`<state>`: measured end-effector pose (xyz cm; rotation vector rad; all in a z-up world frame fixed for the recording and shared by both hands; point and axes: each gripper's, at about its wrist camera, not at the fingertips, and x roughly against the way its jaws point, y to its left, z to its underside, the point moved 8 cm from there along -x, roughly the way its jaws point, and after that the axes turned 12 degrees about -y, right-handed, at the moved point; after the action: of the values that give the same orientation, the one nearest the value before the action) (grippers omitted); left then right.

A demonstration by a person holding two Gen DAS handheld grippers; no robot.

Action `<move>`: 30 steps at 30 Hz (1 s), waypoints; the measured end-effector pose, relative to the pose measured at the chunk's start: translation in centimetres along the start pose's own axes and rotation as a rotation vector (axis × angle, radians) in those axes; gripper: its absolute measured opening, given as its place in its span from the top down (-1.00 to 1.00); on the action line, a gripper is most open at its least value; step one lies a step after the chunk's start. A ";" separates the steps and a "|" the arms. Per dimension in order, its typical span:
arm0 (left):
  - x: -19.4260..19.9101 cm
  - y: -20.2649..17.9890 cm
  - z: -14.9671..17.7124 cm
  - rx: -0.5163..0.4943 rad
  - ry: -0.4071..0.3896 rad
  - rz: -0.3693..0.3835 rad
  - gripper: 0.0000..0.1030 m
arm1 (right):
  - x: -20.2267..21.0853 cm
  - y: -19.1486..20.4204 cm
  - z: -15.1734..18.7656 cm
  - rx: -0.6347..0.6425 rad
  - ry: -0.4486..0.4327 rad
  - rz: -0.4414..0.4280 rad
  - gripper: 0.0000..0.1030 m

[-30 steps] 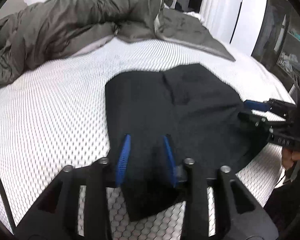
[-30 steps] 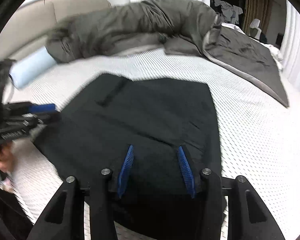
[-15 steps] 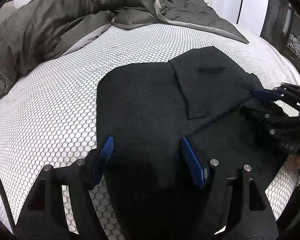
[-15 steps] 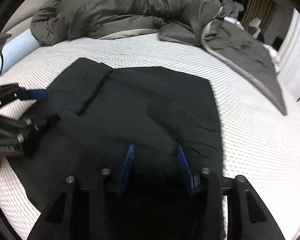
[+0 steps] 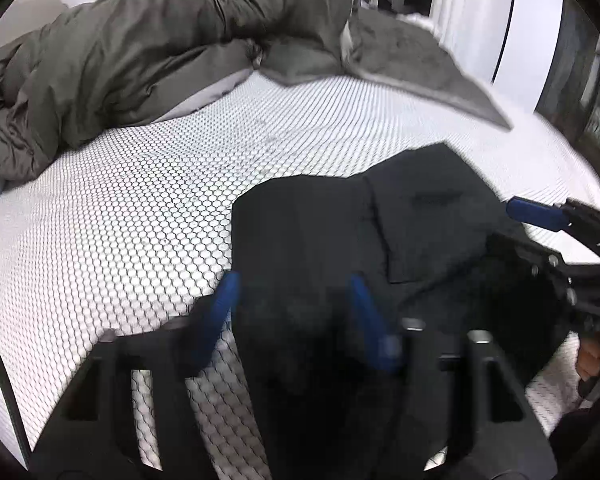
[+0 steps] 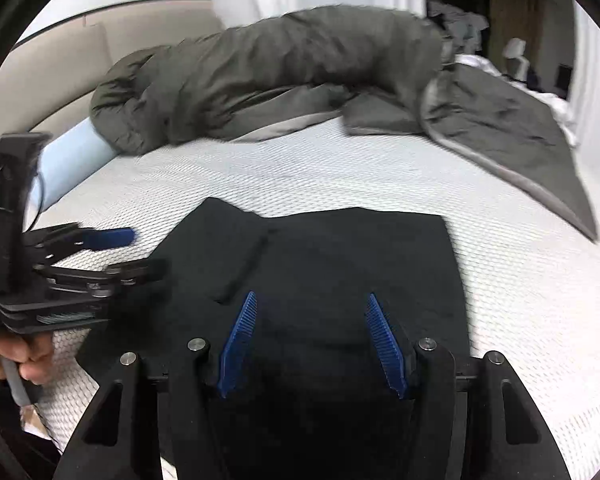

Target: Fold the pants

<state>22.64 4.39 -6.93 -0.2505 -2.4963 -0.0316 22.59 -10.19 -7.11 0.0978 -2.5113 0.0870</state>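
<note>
Left gripper (image 5: 294,312) fingers are motion-blurred; the pants' (image 5: 320,240) near edge is hidden beneath both grippers.

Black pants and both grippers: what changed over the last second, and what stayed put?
Both views pulled back and tilted up from half a second ago. The left gripper and right gripper are open above the near edge of the black pants; neither grips fabric. The left jaws opened wider after the first frame. The pants remain folded flat on the white mattress, and the grey duvet has not moved.

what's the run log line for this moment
pants: folded, flat on bed | left gripper: open | right gripper: open | both over pants
</note>
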 end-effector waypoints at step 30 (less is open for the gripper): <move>-5.9 -1.0 -2.3 0.023 0.056 -0.034 0.34 | -3.9 -2.2 -1.6 -0.128 0.025 0.021 -0.29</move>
<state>28.43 2.16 -8.52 -0.1949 -2.4432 -0.0237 26.90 -12.01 -8.05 0.0176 -2.4858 -0.0636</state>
